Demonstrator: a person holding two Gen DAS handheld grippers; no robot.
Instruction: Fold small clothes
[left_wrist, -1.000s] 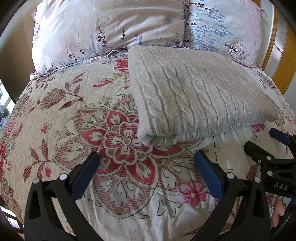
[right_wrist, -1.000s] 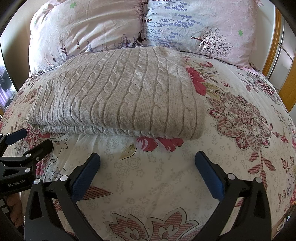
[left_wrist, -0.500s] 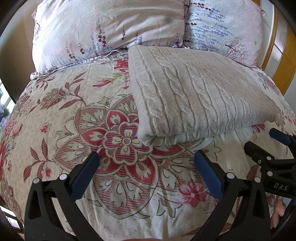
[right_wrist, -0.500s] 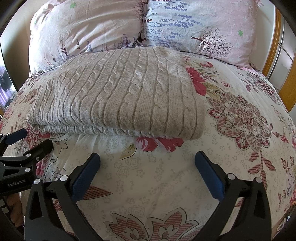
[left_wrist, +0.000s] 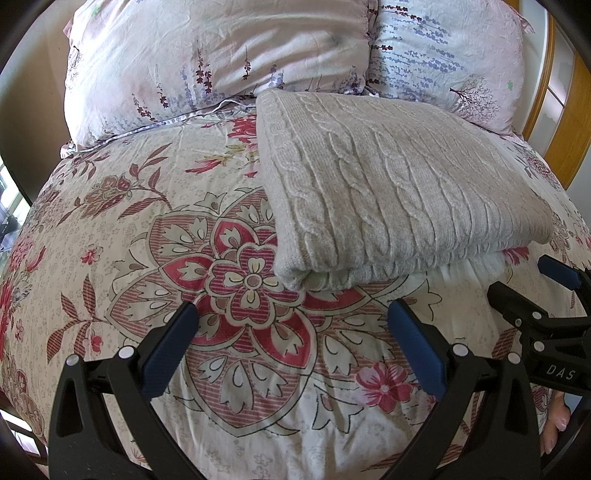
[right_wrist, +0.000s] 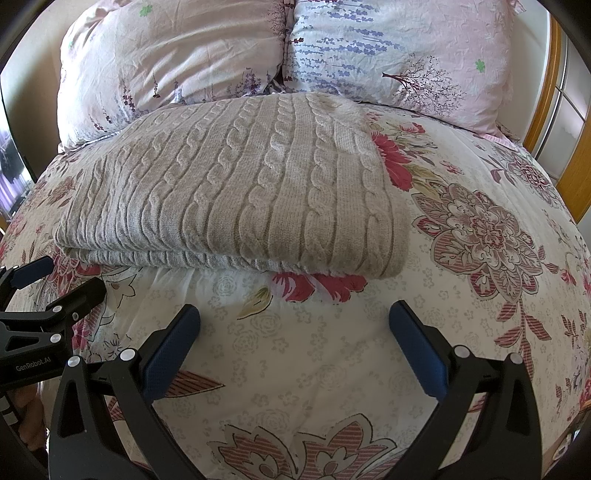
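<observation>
We find no change across the last second: both tools hover where they were, and the cable-knit sweater (left_wrist: 399, 192) lies unmoved, so we judge the fold complete and the pair simply pausing, or about to withdraw. The sweater sits as a neat, stacked rectangle on the floral bed cover (left_wrist: 155, 258), its far edge close under the two pillows (left_wrist: 221, 55) at twelve o'clock. In the left wrist view its near folded corner lies at about one o'clock from the left tool (left_wrist: 291, 347); in the right wrist view the bundle lies at eleven o'clock from the right tool (right_wrist: 295, 347). We record both tools spread wide, blue pads (right_wrist: 173, 350) well apart, empty, gripping nothing and clear of the knit, with bare cover showing between the fingers. Each tool appears at the edge of the other's view, side by side at the near side of the bed. We see no loose sleeve or hem needing correction, though the underside remains hidden.
</observation>
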